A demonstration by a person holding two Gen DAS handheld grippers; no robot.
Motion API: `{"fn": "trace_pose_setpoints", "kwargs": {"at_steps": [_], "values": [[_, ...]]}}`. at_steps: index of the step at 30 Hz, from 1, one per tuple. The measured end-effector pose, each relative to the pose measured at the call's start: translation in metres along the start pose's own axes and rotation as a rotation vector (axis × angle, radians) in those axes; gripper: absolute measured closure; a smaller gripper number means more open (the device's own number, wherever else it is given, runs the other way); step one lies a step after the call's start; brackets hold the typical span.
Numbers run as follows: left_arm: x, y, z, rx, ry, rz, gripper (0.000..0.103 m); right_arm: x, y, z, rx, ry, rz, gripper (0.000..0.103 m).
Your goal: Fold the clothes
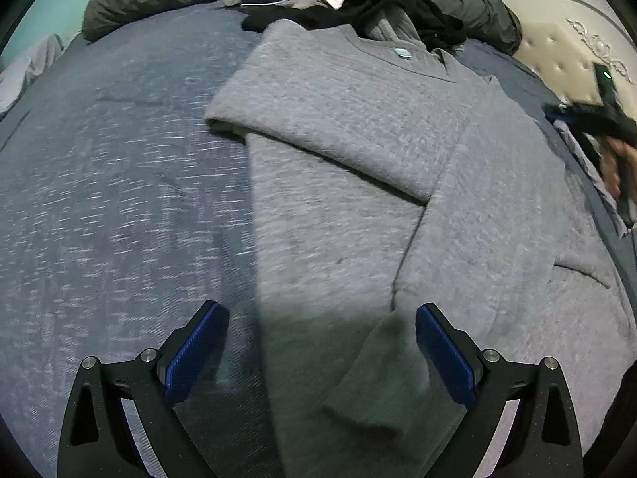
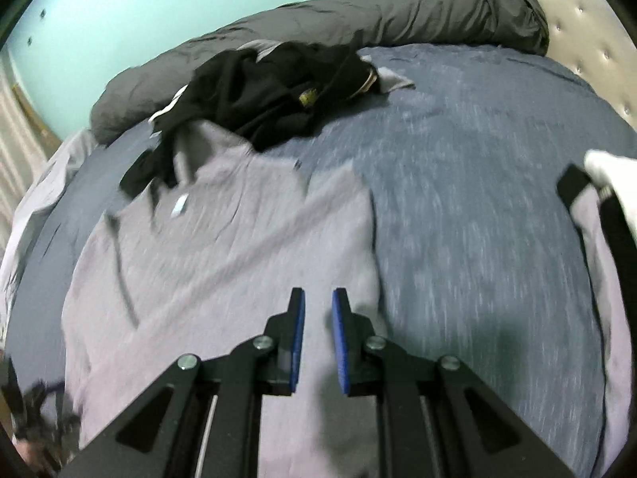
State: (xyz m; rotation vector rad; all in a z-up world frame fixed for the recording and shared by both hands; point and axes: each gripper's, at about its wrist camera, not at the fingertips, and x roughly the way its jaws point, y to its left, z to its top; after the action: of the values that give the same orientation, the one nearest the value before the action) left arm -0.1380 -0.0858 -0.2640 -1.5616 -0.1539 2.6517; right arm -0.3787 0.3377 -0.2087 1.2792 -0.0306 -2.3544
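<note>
Both grippers, left [image 1: 321, 352] and right [image 2: 318, 338], share one build: black speckled linkage arms with triangular cut-outs, round silver screws at the pivots, and flat blue ribbed pads [image 1: 195, 354] inside each finger

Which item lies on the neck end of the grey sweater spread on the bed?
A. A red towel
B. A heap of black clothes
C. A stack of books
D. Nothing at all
B: a heap of black clothes overlaps the neck end of the grey sweater, just above its pale neck label.
</note>
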Motion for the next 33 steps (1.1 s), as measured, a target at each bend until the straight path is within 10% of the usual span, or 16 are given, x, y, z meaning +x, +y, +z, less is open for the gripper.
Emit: {"fn": "trace_pose_setpoints", "kwargs": {"at_steps": [11,18,33], "values": [[-0.029,0.003,-0.048,0.01,0.006,0.074,0.004,-0.005,0.024,-0.074,-0.076,0.168,-0.039,0.09],[-0.077,0.05,-0.08,-0.075,-0.019,0.051,0.004,-0.062,0.016,-0.092,0.023,0.114,0.028,0.076],[-0.141,0.021,-0.097,-0.154,-0.013,-0.026,0.004,-0.152,-0.006,-0.187,0.038,0.206,0.054,0.065]]}}
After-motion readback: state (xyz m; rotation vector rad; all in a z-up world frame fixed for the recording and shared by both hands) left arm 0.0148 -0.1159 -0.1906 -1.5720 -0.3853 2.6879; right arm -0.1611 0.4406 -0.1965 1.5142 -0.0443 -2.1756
